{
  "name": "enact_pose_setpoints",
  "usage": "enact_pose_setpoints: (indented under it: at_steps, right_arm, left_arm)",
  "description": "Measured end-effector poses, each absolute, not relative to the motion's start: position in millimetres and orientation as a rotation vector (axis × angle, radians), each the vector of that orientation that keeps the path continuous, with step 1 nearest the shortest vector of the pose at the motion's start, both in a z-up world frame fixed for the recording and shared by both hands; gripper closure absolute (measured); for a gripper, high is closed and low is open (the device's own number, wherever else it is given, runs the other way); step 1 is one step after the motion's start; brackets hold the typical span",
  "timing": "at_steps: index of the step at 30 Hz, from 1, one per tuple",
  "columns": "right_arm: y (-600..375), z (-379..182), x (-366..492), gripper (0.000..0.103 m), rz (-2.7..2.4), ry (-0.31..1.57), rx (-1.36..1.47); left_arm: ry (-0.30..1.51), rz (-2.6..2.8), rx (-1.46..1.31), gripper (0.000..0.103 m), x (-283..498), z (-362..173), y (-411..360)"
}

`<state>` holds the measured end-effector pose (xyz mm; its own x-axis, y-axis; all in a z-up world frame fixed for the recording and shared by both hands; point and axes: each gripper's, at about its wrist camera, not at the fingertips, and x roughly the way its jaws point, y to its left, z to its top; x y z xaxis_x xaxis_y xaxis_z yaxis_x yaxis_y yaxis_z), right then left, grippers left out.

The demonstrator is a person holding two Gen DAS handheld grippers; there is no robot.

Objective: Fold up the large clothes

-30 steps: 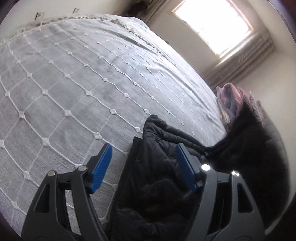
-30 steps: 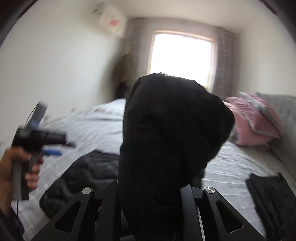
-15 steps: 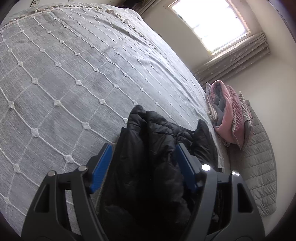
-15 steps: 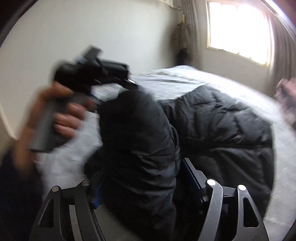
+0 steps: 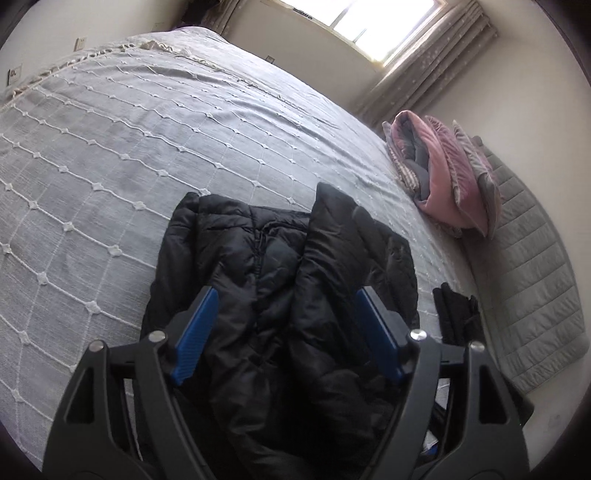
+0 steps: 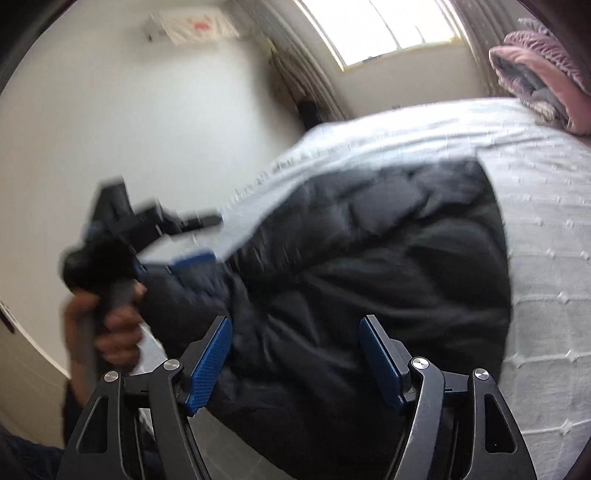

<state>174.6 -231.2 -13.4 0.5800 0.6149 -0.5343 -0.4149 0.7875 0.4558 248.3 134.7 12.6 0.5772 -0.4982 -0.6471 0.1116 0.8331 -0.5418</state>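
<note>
A black puffer jacket (image 5: 291,280) was found lying on the grey bedspread (image 5: 129,155), bunched between the spread jaws of the left gripper (image 5: 284,325). The right gripper (image 6: 295,354) was likewise wide open over it, gripping nothing. Pink pillows (image 5: 443,177) and a dark garment (image 5: 458,314) were noted rightward; open bedspread was seen leftward.

grey bedspread (image 5: 155,122) | pink pillows (image 5: 443,177) | window (image 5: 373,26) | curtain (image 5: 424,70)

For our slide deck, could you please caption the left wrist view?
Open left gripper over a black puffer jacket lying on a grey bedspread.
</note>
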Motion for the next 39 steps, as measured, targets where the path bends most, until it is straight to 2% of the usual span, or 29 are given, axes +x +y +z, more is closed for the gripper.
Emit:
enact_pose_setpoints:
  at_steps: [5,17,21,27,30,33,39]
  right_arm:
    - [-175,-40,179,0.031,0.583,0.808,0.085]
    - [-144,-71,184,0.030,0.580,0.874,-0.032]
    - [-169,-58,184,0.030,0.647,0.890,0.077]
    - [-236,-21,195,0.030,0.506,0.724,0.192]
    - [-256,-32,223,0.030,0.434,0.781,0.255]
    - [-247,-51,241,0.030,0.416,0.845,0.205]
    - [-218,-72,274,0.028,0.397,0.946,0.134]
  left_arm:
    - [0.865,-0.377,-0.456,0.025,241,20,123]
    - [0.942,-0.276,-0.363,0.025,261,-17,105]
    - [0.936,-0.231,-0.273,0.024,259,-25,98]
    - [0.913,-0.188,-0.171,0.017,246,-37,89]
    - [0.902,-0.173,-0.164,0.014,241,-42,89]
    - [0.894,-0.137,-0.143,0.009,239,-47,85]
    - [0.935,-0.121,-0.151,0.008,244,-56,90]
